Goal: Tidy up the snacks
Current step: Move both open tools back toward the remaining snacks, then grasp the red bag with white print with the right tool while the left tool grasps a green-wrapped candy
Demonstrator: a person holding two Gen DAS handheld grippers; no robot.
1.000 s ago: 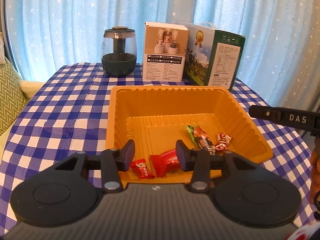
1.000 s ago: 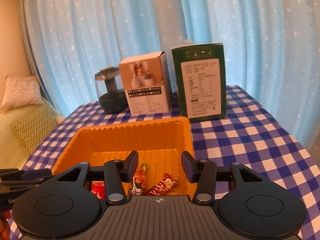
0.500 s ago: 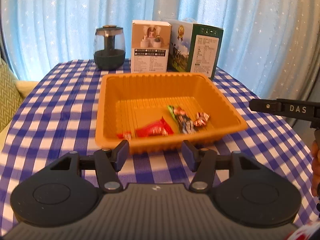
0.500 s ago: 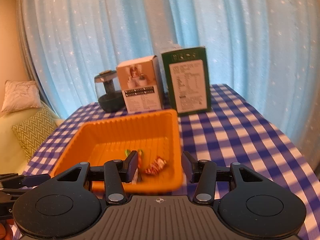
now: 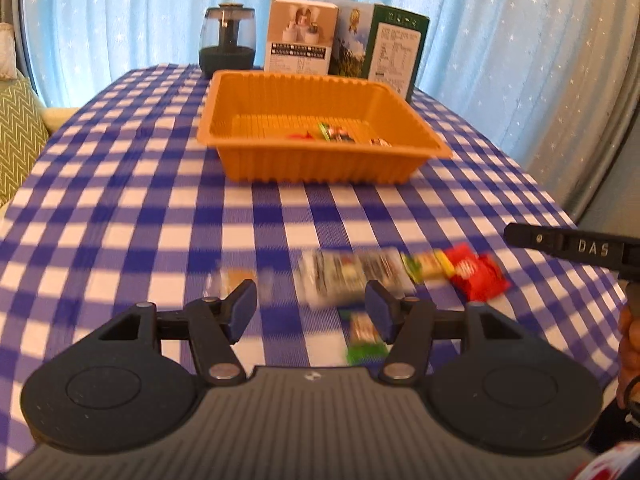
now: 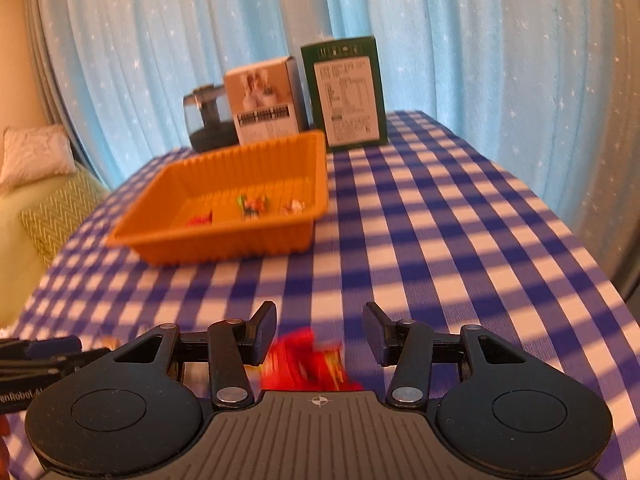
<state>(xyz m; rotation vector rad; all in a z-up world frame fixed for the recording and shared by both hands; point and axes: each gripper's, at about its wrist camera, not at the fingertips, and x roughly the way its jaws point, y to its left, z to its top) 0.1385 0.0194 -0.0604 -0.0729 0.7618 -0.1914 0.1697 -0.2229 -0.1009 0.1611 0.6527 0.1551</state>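
On the checked tablecloth — orange tray holding a few wrapped snacks | nearer: blurred loose snacks, red packet | left gripper — fingers spread, empty | right gripper fingers spread above red packet, not touching.

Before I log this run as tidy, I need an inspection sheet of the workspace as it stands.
Surface: checked tablecloth, flat.
Job's things: orange tray holds a few sweets; loose snacks and red packet lie on the cloth, blurred.
Clutter: dark jar, white box, green box behind the tray.
Grippers: left gripper and right gripper open, holding nothing.
Cables: nothing seen.
Surroundings: blue curtain, cushions.
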